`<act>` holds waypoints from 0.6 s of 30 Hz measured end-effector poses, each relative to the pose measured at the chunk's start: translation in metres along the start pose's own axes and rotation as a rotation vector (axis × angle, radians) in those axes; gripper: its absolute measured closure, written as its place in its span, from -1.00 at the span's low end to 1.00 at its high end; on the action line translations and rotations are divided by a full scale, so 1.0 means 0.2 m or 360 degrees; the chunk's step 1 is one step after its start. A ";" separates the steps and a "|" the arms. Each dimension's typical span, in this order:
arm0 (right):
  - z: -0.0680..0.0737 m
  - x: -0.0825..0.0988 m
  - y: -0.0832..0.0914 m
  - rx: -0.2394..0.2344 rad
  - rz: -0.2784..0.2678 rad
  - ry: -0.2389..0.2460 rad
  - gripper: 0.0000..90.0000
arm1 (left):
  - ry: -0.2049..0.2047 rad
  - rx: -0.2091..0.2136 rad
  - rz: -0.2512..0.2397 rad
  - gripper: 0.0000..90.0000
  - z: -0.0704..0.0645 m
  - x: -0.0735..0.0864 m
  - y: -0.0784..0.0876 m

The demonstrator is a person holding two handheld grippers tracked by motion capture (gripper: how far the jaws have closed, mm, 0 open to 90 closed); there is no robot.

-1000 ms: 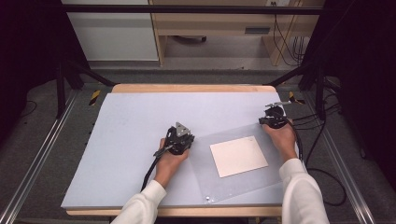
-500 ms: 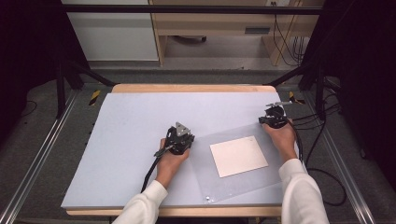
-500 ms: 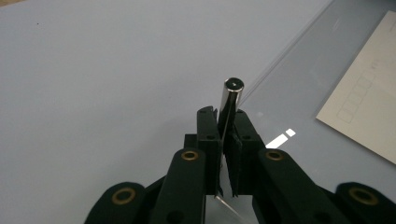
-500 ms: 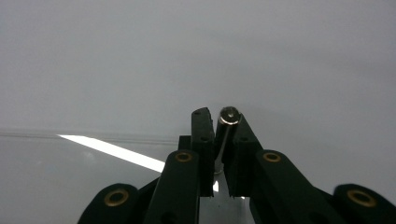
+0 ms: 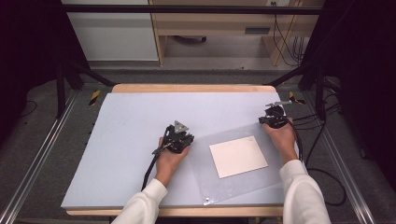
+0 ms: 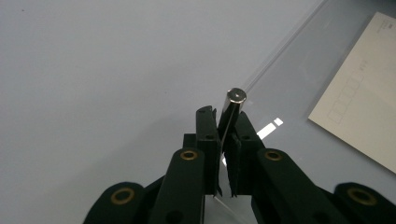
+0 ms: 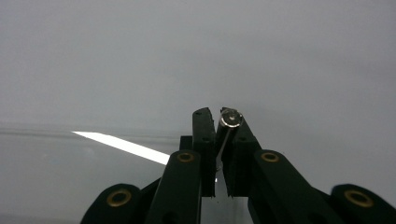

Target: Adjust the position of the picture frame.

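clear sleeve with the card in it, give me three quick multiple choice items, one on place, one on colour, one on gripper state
1. Where does the cream card lie?
A. inside the clear sleeve
B. on the floor
C. on a hand

2. What colour is the table mat?
A. red
B. pale blue-grey
C. green

3. How is the left gripper?
A. wide open
B. lying on its side
C. shut on the sleeve's edge

Answers: 1 A, the high view shows the card under the clear sheet; 2 B, the mat looks pale blue-grey; 3 C, the left gripper view shows the jaws pinching the thin clear edge.
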State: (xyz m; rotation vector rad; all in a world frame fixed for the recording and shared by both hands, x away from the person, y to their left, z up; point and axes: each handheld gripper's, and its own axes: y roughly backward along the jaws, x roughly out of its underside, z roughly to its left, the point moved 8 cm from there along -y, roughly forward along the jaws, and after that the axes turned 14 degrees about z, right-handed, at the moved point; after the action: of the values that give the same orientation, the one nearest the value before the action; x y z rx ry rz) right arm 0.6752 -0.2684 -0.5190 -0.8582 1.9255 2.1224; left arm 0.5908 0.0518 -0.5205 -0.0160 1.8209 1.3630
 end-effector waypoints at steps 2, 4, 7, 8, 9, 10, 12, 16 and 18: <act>0.00 0.00 0.00 -0.0004 0.0007 -0.0001 0.89 | 0.0009 0.0028 0.0016 0.87 0.01 0.00 0.01; 0.01 -0.01 0.01 0.0004 0.0021 0.0006 0.89 | 0.0006 0.0044 0.0023 0.86 0.01 0.00 0.01; 0.02 -0.01 0.02 0.0008 0.0038 0.0019 0.89 | 0.0013 0.0056 0.0021 0.86 0.02 0.00 0.02; 0.02 -0.01 0.02 0.0004 0.0049 0.0015 0.89 | 0.0015 0.0056 0.0019 0.85 0.02 0.00 0.03; 0.04 -0.02 0.03 0.0006 0.0061 0.0020 0.89 | 0.0025 0.0057 0.0017 0.85 0.02 0.00 0.05; 0.04 -0.03 0.04 0.0004 0.0066 0.0025 0.89 | 0.0017 0.0049 0.0022 0.85 0.03 0.00 0.06; 0.05 -0.03 0.04 0.0004 0.0071 0.0031 0.89 | 0.0016 0.0051 0.0019 0.85 0.03 0.00 0.07; 0.08 -0.04 0.07 -0.0010 0.0075 0.0049 0.89 | 0.0001 0.0040 0.0035 0.84 0.05 -0.01 0.10; 0.09 -0.04 0.09 -0.0010 0.0073 0.0054 0.89 | -0.0009 0.0034 0.0037 0.83 0.06 -0.01 0.14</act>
State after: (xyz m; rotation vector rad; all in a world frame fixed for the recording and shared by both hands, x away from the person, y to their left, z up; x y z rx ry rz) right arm 0.6681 -0.2511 -0.4985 -0.8650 1.9744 2.1546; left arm 0.5867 0.0708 -0.4979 0.0207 1.8363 1.3583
